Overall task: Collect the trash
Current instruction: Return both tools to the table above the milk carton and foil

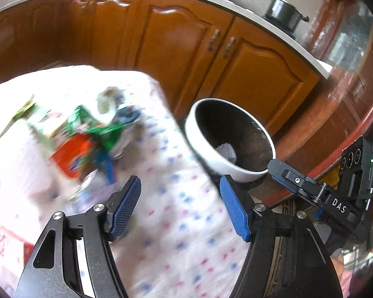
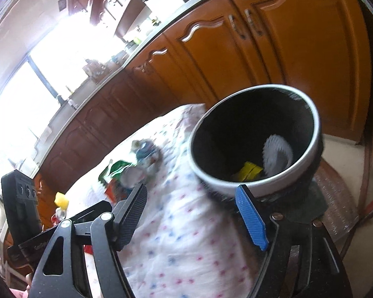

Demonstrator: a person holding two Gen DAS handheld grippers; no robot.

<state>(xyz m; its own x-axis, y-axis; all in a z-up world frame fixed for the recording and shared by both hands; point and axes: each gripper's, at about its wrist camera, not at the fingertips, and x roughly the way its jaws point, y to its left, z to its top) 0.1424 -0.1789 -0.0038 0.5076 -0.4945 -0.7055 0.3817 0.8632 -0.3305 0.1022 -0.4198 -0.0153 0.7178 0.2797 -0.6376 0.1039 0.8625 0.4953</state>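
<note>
Both the left gripper (image 1: pixel 180 203) and right gripper (image 2: pixel 192 213) gape wide and empty; steer left to the wrapper pile (image 1: pixel 87 136), gripping one wrapper for the bin (image 2: pixel 256 139).

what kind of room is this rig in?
Most likely a home kitchen: wooden cabinets under a pale countertop, a pot on that counter, and a cloth-covered table with wrappers beside a waste bin.

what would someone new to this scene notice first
A round white bin with a black inside stands beside the table, holding a yellow wrapper and white crumpled paper. On the dotted white tablecloth lies a blurred heap of green and orange wrappers. Both grippers are open and empty.
</note>
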